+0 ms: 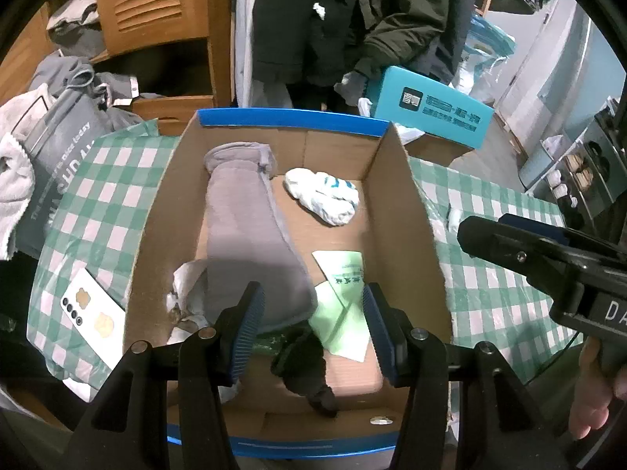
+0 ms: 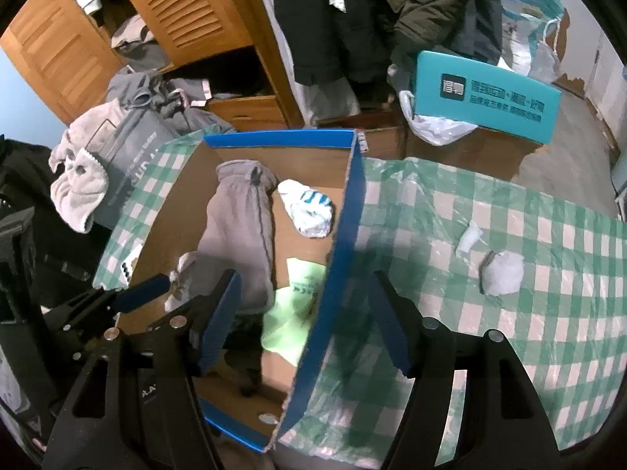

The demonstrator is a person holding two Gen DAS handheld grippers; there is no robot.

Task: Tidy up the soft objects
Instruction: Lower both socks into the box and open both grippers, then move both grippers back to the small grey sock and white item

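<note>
My left tool (image 1: 311,319) hung spread over the cardboard box (image 1: 399,211), its blue pads apart with nothing pinched; the near end of the grey sock (image 1: 250,235) lay below and between them, and I could not tell whether a pad brushed it. The sock ran from the box's near end toward 11 o'clock, cuff by the far wall. At about 1 o'clock from it sat a white-and-blue balled sock (image 1: 323,196), apart from the grey one. A pale green paper (image 1: 345,297) lay flat on the box floor at 3 o'clock of the sock's near end, a dark cloth (image 1: 305,368) lay at 6 o'clock, and crumpled white paper (image 1: 186,290) sat against the left wall.

My right tool (image 2: 305,325) was also spread and holding nothing, and it straddled the box's blue-edged right wall (image 2: 345,235), which stood squarely between its pads: one pad inside the box, one over the checked cloth (image 2: 509,313) covering the bench. On that cloth, well out at 2 o'clock, lay a small grey-white sock (image 2: 503,274) with a white scrap (image 2: 470,237) just beside it.

Outside the box at 9 o'clock a white phone (image 1: 92,311) lay on the cloth, grey clothing (image 1: 74,149) was heaped beyond, and a teal box (image 1: 431,113) stood at 1 o'clock
</note>
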